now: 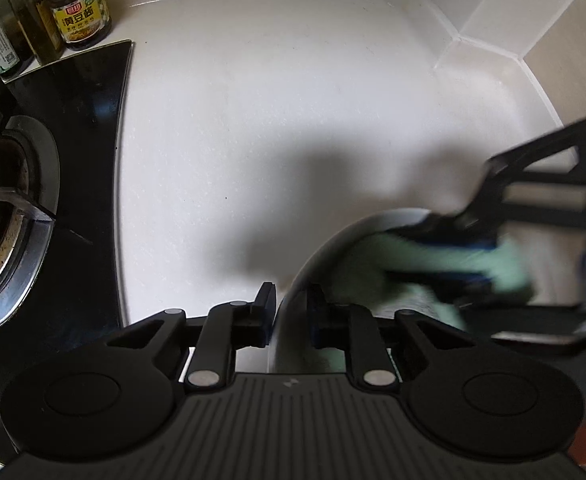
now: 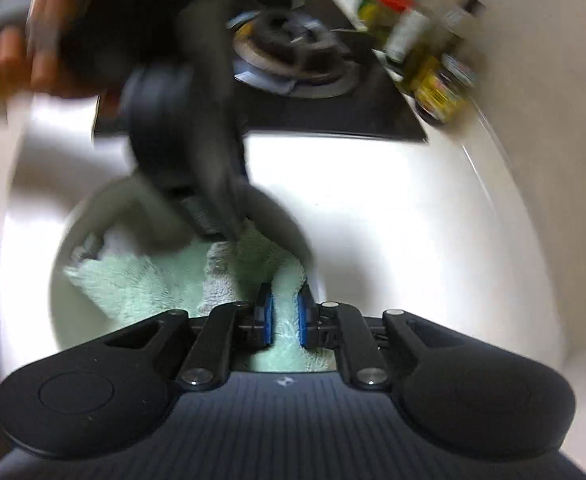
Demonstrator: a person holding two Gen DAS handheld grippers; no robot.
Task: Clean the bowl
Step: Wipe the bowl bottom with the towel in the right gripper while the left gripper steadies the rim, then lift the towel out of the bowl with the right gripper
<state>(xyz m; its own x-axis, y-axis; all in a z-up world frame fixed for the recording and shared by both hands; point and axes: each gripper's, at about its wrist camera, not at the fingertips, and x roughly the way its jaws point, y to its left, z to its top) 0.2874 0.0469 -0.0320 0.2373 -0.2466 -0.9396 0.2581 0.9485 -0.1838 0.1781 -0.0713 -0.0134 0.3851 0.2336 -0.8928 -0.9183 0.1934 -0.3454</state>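
Note:
A white bowl [image 1: 333, 236] stands on the white counter [image 1: 293, 100]. My left gripper [image 1: 291, 304] straddles its near rim, one finger outside the wall and one inside, shut on the rim. In the right wrist view a pale green cloth [image 2: 153, 280] lies bunched inside the bowl [image 2: 59, 300]. My right gripper [image 2: 285, 316] is shut on a fold of this cloth between its blue pads [image 2: 267, 316]. From the left wrist view the right gripper [image 1: 425, 252] shows blurred over the bowl with the cloth [image 1: 357, 264] in it. The left gripper [image 2: 221, 224] is a dark blur at the bowl's far rim.
A black glass hob [image 1: 85, 120] with a gas burner [image 1: 13, 200] lies left of the bowl. A sauce jar [image 1: 79, 4] and bottles [image 1: 33, 12] stand behind the hob. Tiled walls close the counter's far right corner [image 1: 453, 36]. A hand [image 2: 33, 40] holds the left gripper.

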